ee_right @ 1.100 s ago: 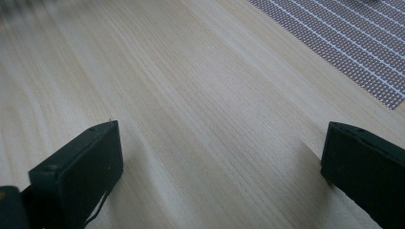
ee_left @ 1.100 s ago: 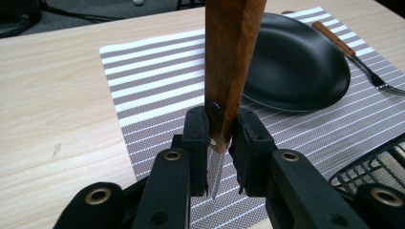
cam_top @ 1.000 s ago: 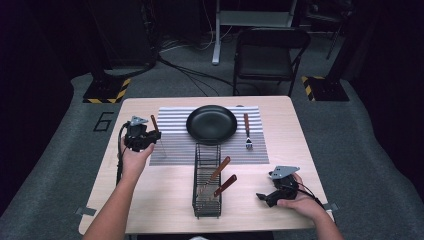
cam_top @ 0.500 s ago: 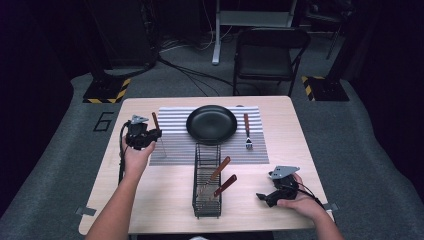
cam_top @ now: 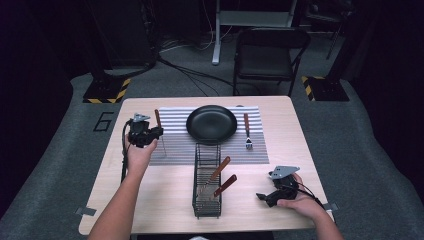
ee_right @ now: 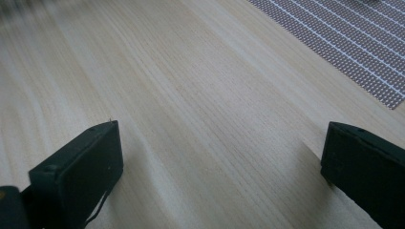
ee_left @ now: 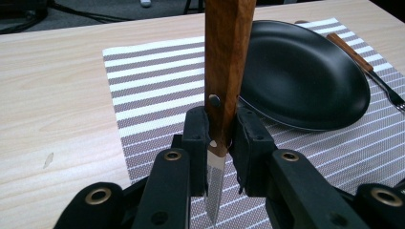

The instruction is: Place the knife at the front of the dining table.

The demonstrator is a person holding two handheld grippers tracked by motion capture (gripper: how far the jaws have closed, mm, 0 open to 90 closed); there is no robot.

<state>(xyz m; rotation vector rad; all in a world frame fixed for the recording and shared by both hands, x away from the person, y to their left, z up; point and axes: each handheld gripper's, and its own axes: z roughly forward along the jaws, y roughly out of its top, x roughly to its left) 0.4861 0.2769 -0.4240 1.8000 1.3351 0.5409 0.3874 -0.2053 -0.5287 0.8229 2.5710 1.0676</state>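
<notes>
Wooden-handled knife (ee_left: 224, 71) stands blade-down, clamped in the left hand-held gripper (ee_left: 220, 143) above the striped mat (ee_left: 153, 95), beside the black plate (ee_left: 305, 76). Right hand-held gripper (cam_top: 265, 197) rests low over the bench (ee_right: 191, 95), jaws wide apart.

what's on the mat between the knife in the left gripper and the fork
The black plate, as the high view shows: the knife in the left gripper stands over the mat's left part and the fork lies right of the plate.

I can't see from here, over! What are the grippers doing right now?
Left gripper shut on knife, held over striped mat, left of black plate. Right gripper open, over bare table. Fork right of plate. Nothing blocking.
</notes>
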